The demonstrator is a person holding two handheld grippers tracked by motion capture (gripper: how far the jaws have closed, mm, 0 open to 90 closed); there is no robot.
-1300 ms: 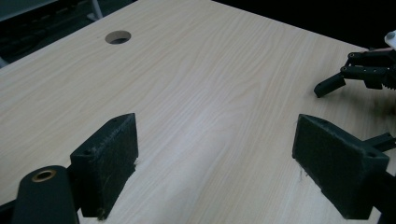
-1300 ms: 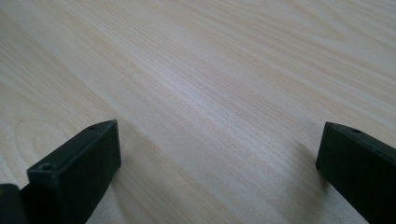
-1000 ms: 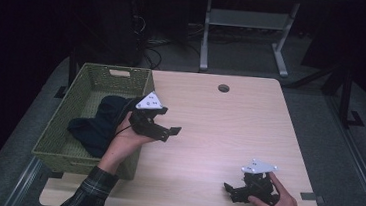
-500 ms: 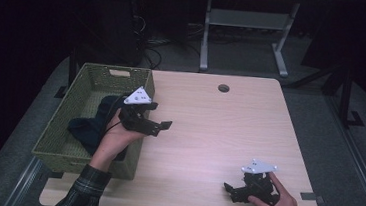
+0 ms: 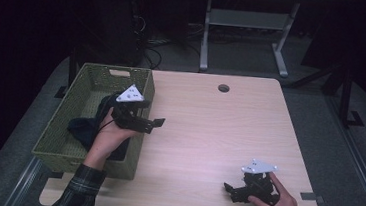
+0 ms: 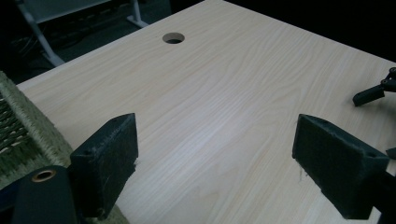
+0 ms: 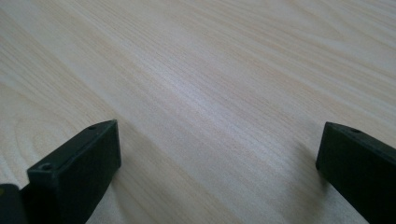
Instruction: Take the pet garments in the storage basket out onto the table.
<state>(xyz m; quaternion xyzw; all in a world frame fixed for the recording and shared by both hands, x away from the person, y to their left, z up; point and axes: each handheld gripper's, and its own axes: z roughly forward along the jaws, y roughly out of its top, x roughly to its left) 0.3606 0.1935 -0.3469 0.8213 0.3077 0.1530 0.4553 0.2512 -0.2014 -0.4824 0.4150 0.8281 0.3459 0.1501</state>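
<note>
A green woven basket stands on the left part of the light wooden table, and a dark cloth lies inside it. A hand holds my left gripper over the basket's right wall, jaws pointing right across the table. In the left gripper view, my left gripper is open wide with bare wood between the jaws. My right gripper rests low at the table's front right, held by the other hand. In the right gripper view, my right gripper is open over bare tabletop.
A round cable hole sits near the table's far edge, and the left gripper view also has the hole. The basket's rim is at that view's left. A metal stand is on the floor beyond the table.
My left gripper has drifted left, back toward the basket's right wall, still open. The right gripper has stayed put.
</note>
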